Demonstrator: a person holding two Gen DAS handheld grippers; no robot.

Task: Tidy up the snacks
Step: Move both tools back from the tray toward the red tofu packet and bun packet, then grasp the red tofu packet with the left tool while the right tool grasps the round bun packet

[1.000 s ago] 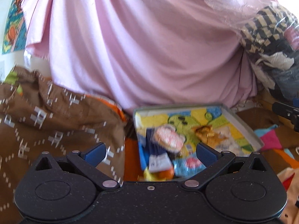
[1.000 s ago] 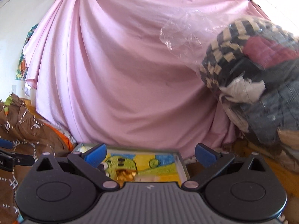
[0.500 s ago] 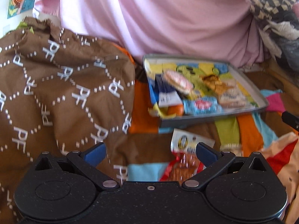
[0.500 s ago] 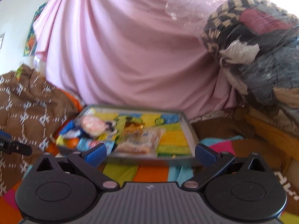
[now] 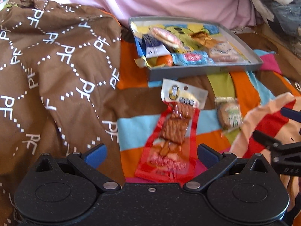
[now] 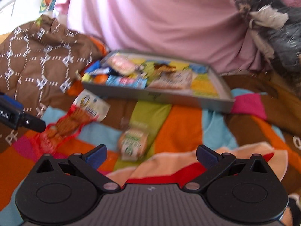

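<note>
Bedding and laundry heaped all round a patchwork cover

A brown quilt [image 5: 56, 71] printed with white letters and dotted diamonds is bunched up on the left, lying over a striped bedspread [image 6: 180, 120] of orange, sky blue, lime, pink and brown. A pink sheet [image 6: 160, 18] hangs in folds behind. At the far right sits a pile of dark clothes [image 6: 272, 18], and a bright poster [image 6: 46, 0] shows at the upper left.

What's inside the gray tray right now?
The gray tray holds piled snack packets: a blue one, a round pink-and-white one, an orange piece. Whatever lies beneath them is covered.
</note>
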